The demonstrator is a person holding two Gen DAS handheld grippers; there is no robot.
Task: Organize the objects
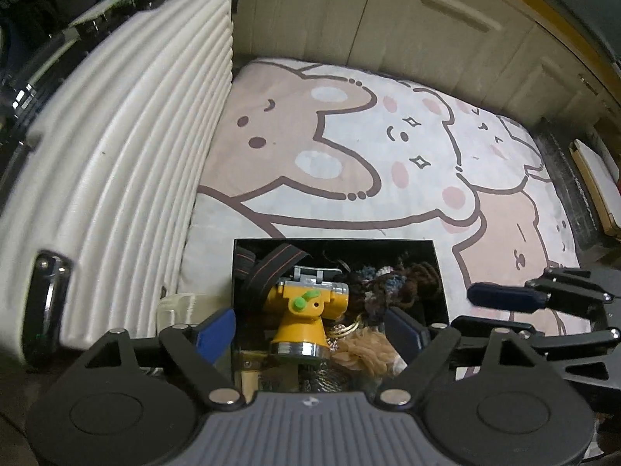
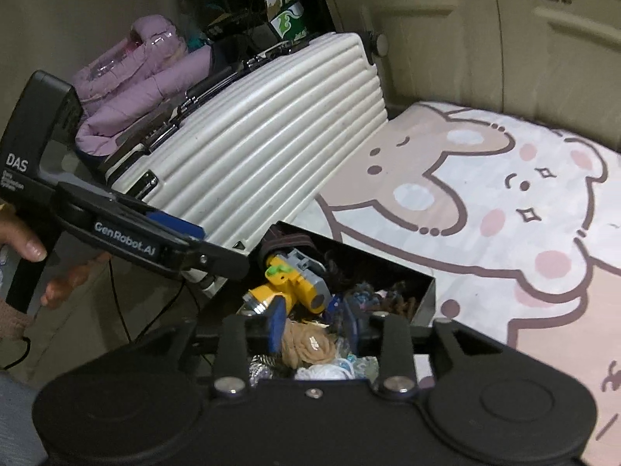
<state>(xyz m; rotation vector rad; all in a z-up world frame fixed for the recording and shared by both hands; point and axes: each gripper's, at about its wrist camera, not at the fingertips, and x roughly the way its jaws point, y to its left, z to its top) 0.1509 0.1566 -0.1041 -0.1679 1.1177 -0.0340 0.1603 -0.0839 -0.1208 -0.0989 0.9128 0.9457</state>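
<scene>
Both tools are hovering over the black box (image 1: 434,272), which is sitting on the cartoon-bear mat (image 1: 388,147) right beside the white ribbed suitcase (image 1: 128,155). The left tool (image 1: 314,330) is standing wide apart with nothing between its blue pads (image 1: 217,330), straddling the yellow headlamp (image 1: 300,318) lying in the box below without touching it, so probably just let go there. The right tool (image 2: 314,330) is sitting partly open, nothing pinched, with the beige scrunchie (image 2: 306,345) and other hair ties under it in the same box. Everything is being gathered loose in one container, which looks like the point of the sorting. The box is getting full: headlamp strap (image 1: 271,268), dark scrunchies (image 1: 392,283) and gold rings (image 1: 343,330) are piling together, so any further pick is risking snagging neighbours. In the right wrist view the left tool (image 2: 217,260) is crossing just above the box's near-left corner, and a hand (image 2: 58,272) is holding its grip, crowding that side. The suitcase wall is blocking approach from the left. Purple padded jacket (image 2: 136,89) is lying behind the suitcase, out of play.
</scene>
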